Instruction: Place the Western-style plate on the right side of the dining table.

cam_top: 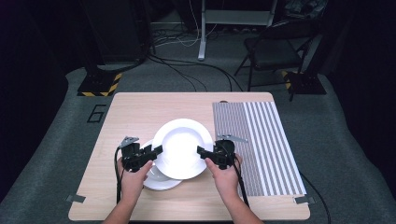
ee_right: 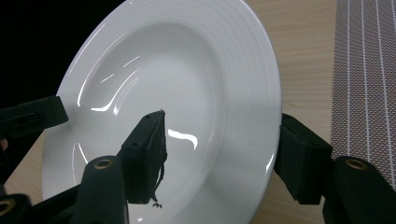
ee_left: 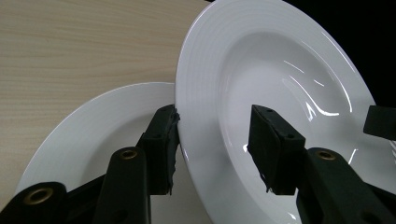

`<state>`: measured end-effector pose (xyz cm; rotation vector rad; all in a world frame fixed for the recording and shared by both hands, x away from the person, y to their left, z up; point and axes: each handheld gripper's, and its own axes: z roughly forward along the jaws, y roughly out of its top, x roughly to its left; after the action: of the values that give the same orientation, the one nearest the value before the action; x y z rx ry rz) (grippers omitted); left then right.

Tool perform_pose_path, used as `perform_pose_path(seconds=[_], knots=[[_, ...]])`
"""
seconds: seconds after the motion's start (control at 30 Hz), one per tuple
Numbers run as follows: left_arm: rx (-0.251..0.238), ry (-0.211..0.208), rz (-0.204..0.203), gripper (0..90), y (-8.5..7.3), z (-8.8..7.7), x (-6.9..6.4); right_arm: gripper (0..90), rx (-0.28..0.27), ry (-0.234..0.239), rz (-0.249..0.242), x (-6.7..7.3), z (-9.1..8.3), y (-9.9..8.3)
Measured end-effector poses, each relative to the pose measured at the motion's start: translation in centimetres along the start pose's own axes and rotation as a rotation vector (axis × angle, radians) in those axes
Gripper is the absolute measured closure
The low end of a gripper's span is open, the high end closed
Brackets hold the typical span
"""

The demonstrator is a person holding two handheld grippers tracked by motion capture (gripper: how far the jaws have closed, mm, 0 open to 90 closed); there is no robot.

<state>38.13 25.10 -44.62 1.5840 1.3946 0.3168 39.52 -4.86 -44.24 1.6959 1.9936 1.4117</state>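
Observation:
A white deep plate [cam_top: 182, 147] [ee_left: 280, 70] [ee_right: 177, 70] is held tilted above the wooden table [cam_top: 135, 112], between my two grippers. My left gripper [cam_top: 156, 151] [ee_left: 215, 126] is shut on its left rim, one pad under the rim and one inside the bowl. My right gripper [cam_top: 201, 151] [ee_right: 224, 135] is shut on the opposite rim in the same way. A second white plate [cam_top: 161, 182] [ee_left: 102, 126] lies flat on the table, below and left of the raised one and partly covered by it. Each gripper view shows a jaw of the other gripper across the plate.
A grey-and-white striped mat [cam_top: 261, 144] [ee_right: 369, 70] covers the table's right part, just right of my right hand. Behind the table, on the carpeted floor, stand a folding chair [cam_top: 275, 51], a white stand leg [cam_top: 202, 42] and loose cables.

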Motion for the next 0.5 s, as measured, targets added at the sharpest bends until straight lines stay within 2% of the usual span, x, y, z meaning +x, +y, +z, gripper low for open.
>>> perform_pose_path(seconds=[0.23,0.4,0.5], knots=[[-0.013,0.002,0.008,54.5,0.12,0.52,-0.58,38.7,-0.015,-0.012,-0.001,-0.39,-0.36,0.28],[-0.018,0.002,-0.004,54.7,0.12,0.84,-0.81,38.8,-0.003,-0.024,0.005,-0.74,-0.27,0.18],[-0.013,0.008,0.004,55.0,0.12,0.9,-0.82,38.9,-0.005,-0.024,0.008,-0.82,-0.31,0.05]])
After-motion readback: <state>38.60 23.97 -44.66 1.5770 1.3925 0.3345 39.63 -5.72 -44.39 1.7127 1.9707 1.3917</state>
